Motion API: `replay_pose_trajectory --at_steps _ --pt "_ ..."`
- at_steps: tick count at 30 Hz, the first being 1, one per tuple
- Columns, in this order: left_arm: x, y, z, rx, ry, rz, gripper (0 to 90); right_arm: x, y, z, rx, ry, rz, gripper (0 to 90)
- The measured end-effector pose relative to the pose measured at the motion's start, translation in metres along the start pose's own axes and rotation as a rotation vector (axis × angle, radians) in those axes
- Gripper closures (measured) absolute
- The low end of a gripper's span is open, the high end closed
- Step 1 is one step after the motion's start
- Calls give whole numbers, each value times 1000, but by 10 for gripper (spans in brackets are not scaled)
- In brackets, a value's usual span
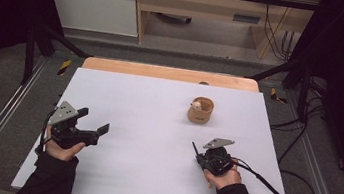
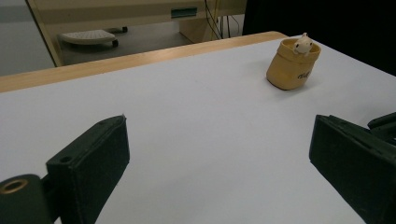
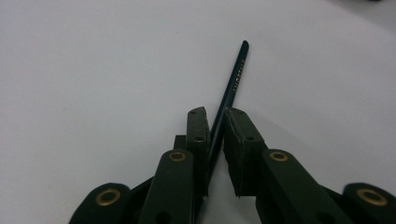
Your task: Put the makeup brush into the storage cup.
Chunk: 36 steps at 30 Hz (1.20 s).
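A dark pencil (image 3: 232,88) was held between the jaws of the right gripper (image 3: 215,116), which were closed on its shaft; most of its length stuck out forward beyond the tips, over the white table (image 1: 147,119). In the high view the right gripper (image 1: 202,156) was seen near the table's right front, with the pencil's end (image 1: 195,148) poking out on its left side. The left gripper (image 1: 97,120) was kept at the left front, its jaws spread wide with nothing between them, and was pointed across the table toward the cup (image 2: 292,65).

The cup (image 1: 201,111), a small tan one with a pale little figure (image 2: 303,44) at its rim, was stood upright on the far right part of the table, well apart from both grippers.

The work was judged to be the putting of the pencil into the cup. The pick-up appeared done, since the pencil was gripped. The carry to the cup, the tipping of the pencil upright over its mouth and the release were not yet done. Whether the pencil's tip was touching the table could not be told.
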State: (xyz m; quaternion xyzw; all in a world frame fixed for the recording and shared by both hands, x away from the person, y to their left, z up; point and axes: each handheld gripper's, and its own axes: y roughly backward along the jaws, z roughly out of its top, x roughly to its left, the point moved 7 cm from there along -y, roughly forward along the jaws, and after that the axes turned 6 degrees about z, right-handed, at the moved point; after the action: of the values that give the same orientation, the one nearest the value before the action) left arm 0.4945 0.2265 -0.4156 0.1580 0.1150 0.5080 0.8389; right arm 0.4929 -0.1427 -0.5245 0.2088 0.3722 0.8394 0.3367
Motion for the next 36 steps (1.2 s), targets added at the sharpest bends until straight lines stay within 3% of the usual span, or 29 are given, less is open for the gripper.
replay_pose_trajectory --at_steps 23,36 --pt "0 0 0 1 0 -2 46 1 0 0 -1 3 11 828" --pt "0 -1 -1 2 0 -3 47 -2 8 6 -33 6 -5 662"
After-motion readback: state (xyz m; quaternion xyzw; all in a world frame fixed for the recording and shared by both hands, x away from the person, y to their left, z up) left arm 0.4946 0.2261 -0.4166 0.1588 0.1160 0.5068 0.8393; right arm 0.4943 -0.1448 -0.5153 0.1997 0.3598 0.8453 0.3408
